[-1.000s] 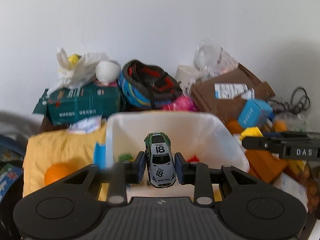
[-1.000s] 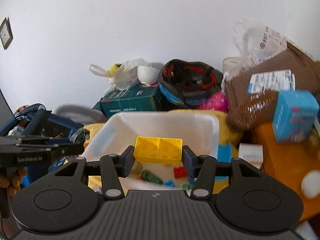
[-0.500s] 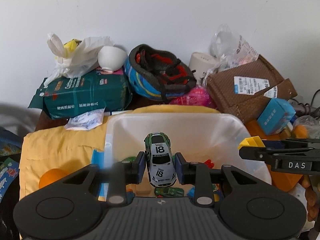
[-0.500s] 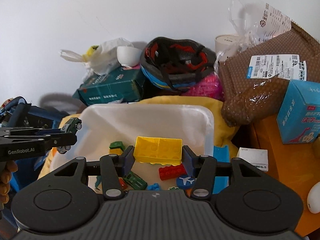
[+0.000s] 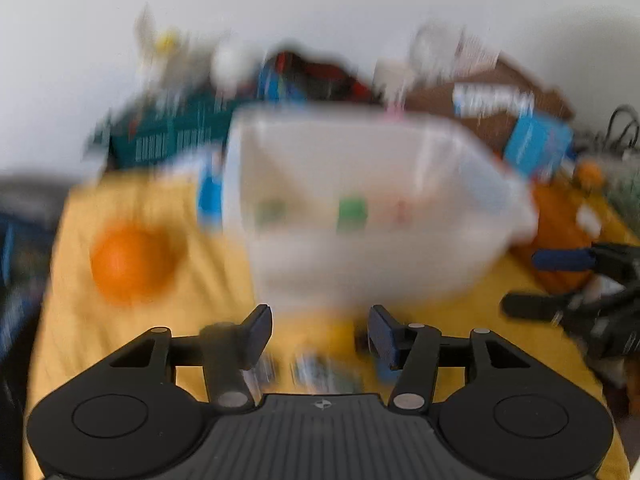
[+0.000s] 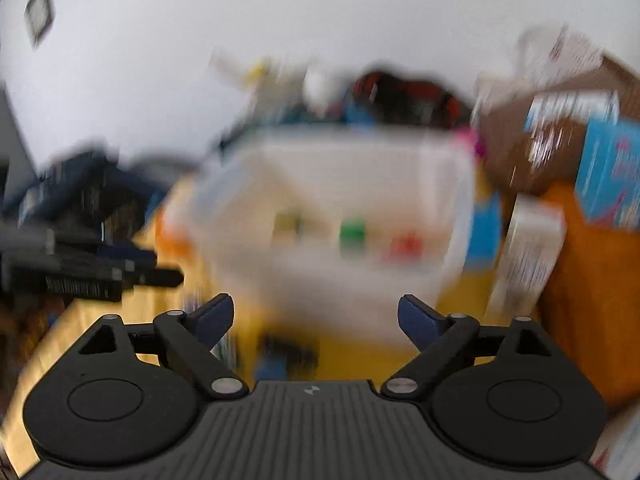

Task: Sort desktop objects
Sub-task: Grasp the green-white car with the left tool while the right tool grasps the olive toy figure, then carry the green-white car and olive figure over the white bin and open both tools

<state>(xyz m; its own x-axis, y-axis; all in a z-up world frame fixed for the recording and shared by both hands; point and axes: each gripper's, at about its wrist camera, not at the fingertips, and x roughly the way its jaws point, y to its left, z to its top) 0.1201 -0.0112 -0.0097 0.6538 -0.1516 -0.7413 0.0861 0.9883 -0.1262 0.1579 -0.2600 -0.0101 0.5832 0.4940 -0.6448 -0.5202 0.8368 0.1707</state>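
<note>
Both views are blurred by motion. A white translucent bin (image 5: 372, 208) stands on the yellow cloth (image 5: 132, 340), with small green and red toys showing faintly through its wall; it also shows in the right wrist view (image 6: 340, 216). My left gripper (image 5: 320, 332) is open and empty, low in front of the bin. My right gripper (image 6: 316, 316) is open wide and empty, also low in front of the bin. The toy car and the yellow brick are not between the fingers; where they lie is hidden by blur.
An orange ball (image 5: 132, 264) lies on the cloth left of the bin. Boxes, a helmet and bags pile up behind the bin against the wall. A blue box (image 6: 608, 176) and an orange surface (image 6: 592, 280) are at the right. Small blurred items lie near the fingers.
Both grippers have opened and dropped back below the bin's rim. The toy car has left the left gripper and the yellow brick has left the right gripper.
</note>
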